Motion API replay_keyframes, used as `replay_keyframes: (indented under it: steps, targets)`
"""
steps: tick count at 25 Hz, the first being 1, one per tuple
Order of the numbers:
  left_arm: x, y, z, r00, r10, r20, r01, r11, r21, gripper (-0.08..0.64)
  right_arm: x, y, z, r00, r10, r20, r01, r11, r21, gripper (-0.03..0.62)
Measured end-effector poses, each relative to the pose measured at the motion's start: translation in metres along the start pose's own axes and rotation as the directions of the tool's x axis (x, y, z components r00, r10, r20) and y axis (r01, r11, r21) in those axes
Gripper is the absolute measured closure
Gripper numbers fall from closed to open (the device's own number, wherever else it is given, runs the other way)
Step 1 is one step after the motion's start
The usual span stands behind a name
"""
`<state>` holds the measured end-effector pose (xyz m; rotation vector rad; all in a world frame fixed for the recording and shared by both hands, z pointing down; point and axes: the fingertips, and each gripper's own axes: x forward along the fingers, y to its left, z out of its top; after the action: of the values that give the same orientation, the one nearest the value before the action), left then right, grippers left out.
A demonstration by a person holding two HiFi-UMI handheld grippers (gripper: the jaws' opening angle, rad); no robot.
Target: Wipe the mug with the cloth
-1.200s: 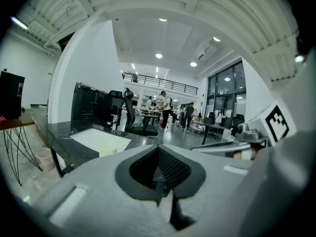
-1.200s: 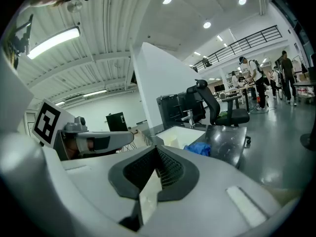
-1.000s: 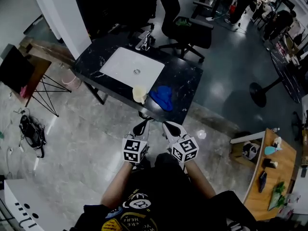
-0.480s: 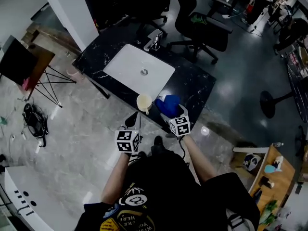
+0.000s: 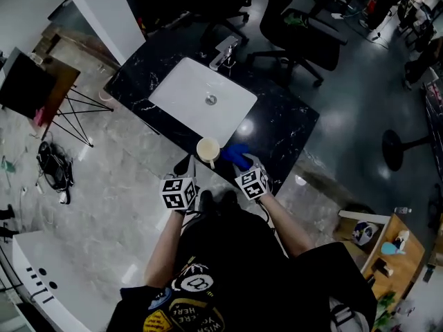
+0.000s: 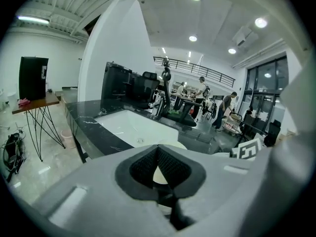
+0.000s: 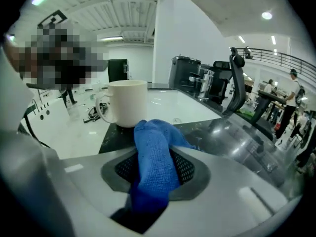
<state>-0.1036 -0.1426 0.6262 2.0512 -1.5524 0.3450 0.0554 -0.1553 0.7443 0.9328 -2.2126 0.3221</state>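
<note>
A cream mug (image 5: 208, 149) stands near the front edge of the black marble counter (image 5: 280, 126), with a blue cloth (image 5: 236, 155) lying just to its right. My right gripper (image 5: 244, 164) is at the cloth. In the right gripper view its jaws are closing and the cloth (image 7: 155, 152) is bunched between the pads of the right gripper (image 7: 155, 171), with the mug (image 7: 127, 102) a little beyond. My left gripper (image 5: 185, 168) hovers at the counter's edge just left of the mug, jaws together and holding nothing. Past the left gripper (image 6: 158, 151) the mug (image 6: 174, 145) shows.
A white sink (image 5: 201, 99) with a faucet (image 5: 225, 52) is set into the counter behind the mug. A black office chair (image 5: 304, 37) stands beyond the counter. A small side table (image 5: 31, 81) is at the far left. My legs are close against the counter's front.
Both grippers have come forward from over the floor to the counter's edge. The right one reached the blue cloth, opened and closed around it. The left one drew up beside the mug.
</note>
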Motion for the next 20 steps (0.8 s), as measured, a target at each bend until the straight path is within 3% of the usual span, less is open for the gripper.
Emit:
replay_keyframes:
  steps: [2, 4, 7, 9, 12, 16, 20]
  targets:
    - [0.014, 0.013, -0.007, 0.999, 0.02, -0.032, -0.021, 1.0, -0.014, 0.557, 0.004, 0.003, 0.008, 0.998, 0.055, 0.015, -0.056, 0.996, 0.067, 0.466]
    - [0.029, 0.027, -0.016, 0.996, 0.057, -0.072, -0.06, 0.997, -0.039, 0.557, 0.007, -0.013, 0.027, 0.999, 0.021, 0.047, -0.028, 0.988, 0.155, 0.469]
    - [0.048, 0.044, -0.039, 0.986, 0.084, -0.143, -0.109, 0.978, -0.179, 0.557, 0.018, -0.031, 0.063, 0.998, -0.037, 0.057, 0.026, 0.982, 0.187, 0.469]
    - [0.052, 0.045, -0.054, 0.983, 0.073, -0.167, -0.117, 0.956, -0.27, 0.555, 0.024, -0.021, 0.07, 1.0, -0.012, 0.017, 0.01, 0.994, 0.11, 0.469]
    - [0.054, 0.032, -0.065, 0.984, 0.029, -0.173, -0.08, 0.952, -0.296, 0.557, 0.015, 0.008, 0.062, 1.0, 0.02, -0.018, -0.021, 0.998, -0.056, 0.468]
    - [0.058, 0.021, -0.068, 0.987, 0.017, -0.16, -0.07, 0.94, -0.333, 0.557, -0.007, 0.041, 0.053, 1.0, 0.026, 0.017, -0.022, 0.978, -0.206, 0.468]
    - [0.058, 0.019, -0.071, 0.987, 0.01, -0.163, -0.066, 0.937, -0.343, 0.557, -0.024, 0.076, 0.048, 0.991, 0.134, 0.024, -0.119, 0.939, -0.322, 0.468]
